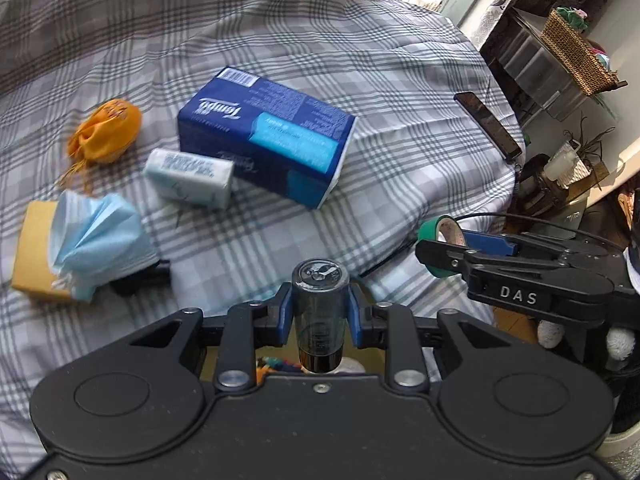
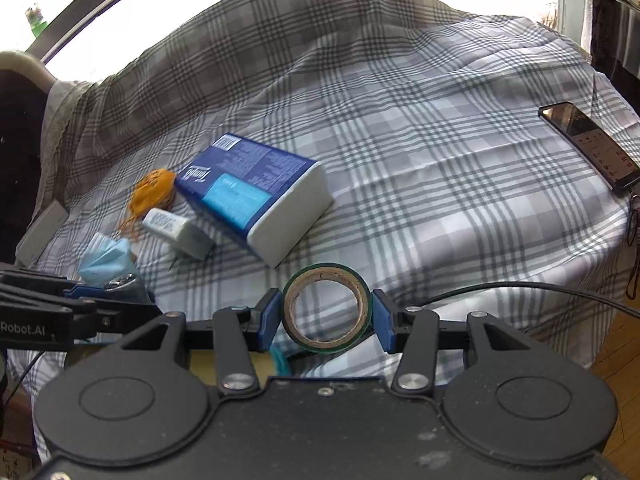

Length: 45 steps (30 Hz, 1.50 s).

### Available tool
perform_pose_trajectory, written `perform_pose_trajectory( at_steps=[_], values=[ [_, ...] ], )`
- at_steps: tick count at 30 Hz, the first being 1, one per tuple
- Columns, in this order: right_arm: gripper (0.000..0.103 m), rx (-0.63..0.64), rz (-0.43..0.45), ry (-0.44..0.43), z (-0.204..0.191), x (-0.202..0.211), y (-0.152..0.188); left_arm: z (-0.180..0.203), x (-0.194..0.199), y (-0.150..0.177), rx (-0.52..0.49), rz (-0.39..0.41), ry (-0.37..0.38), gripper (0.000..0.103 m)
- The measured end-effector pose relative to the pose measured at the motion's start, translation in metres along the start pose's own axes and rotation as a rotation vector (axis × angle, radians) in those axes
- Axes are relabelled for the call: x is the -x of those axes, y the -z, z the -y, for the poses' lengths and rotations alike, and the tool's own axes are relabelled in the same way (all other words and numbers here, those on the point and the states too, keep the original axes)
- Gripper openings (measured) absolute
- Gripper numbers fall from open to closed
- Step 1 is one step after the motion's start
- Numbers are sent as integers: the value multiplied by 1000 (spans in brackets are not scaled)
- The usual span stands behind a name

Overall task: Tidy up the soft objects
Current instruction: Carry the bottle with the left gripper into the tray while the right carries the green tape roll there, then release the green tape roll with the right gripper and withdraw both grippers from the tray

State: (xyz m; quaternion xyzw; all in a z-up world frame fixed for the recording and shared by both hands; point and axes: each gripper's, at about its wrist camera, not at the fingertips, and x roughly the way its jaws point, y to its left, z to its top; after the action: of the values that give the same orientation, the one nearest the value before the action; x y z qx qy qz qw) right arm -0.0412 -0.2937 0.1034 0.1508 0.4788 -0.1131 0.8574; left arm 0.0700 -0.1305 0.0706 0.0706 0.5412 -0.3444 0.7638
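My left gripper [image 1: 320, 314] is shut on a dark cylindrical bottle [image 1: 319, 316], held upright above the table's near edge; it also shows in the right wrist view [image 2: 124, 286]. My right gripper [image 2: 326, 316] is shut on a green tape roll [image 2: 326, 308], seen from the side in the left wrist view [image 1: 438, 240]. On the plaid cloth [image 1: 360, 60] lie a blue Tempo tissue pack [image 1: 266, 134], a small white tissue packet [image 1: 190, 178], an orange cloth pouch [image 1: 106, 132] and a blue face mask [image 1: 98, 244] draped over a tan box [image 1: 34, 248].
A black phone [image 2: 588, 146] lies at the table's right edge. A woven basket [image 1: 576, 54] stands on a shelf at the far right. A container with coloured items sits under the left gripper [image 1: 276, 362]. A chair stands at the left [image 2: 20, 140].
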Motion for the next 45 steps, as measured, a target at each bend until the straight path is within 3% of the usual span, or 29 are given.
perform_pose_trajectory(
  at_steps=[5, 12, 17, 21, 26, 31, 45],
  values=[
    [47, 82, -75, -77, -37, 9, 21, -29, 23, 46, 77, 44, -133, 27],
    [47, 151, -125, -146, -73, 11, 29, -75, 49, 93, 284, 106, -233, 27],
    [47, 167, -139, -148, -84, 6, 28, -100, 53, 122, 388, 103, -348, 27],
    [47, 176, -143, -122, -89, 0, 28, -108, 48, 135, 418, 74, -393, 27],
    [47, 208, -136, -61, -92, -5, 33, -99, 36, 139, 414, 37, -328, 27],
    [47, 197, -145, -55, -89, -5, 35, -76, 29, 136, 357, 28, -267, 28],
    [48, 161, -155, -79, -86, -10, 32, -78, 34, 135, 381, 53, -353, 34]
  ],
)
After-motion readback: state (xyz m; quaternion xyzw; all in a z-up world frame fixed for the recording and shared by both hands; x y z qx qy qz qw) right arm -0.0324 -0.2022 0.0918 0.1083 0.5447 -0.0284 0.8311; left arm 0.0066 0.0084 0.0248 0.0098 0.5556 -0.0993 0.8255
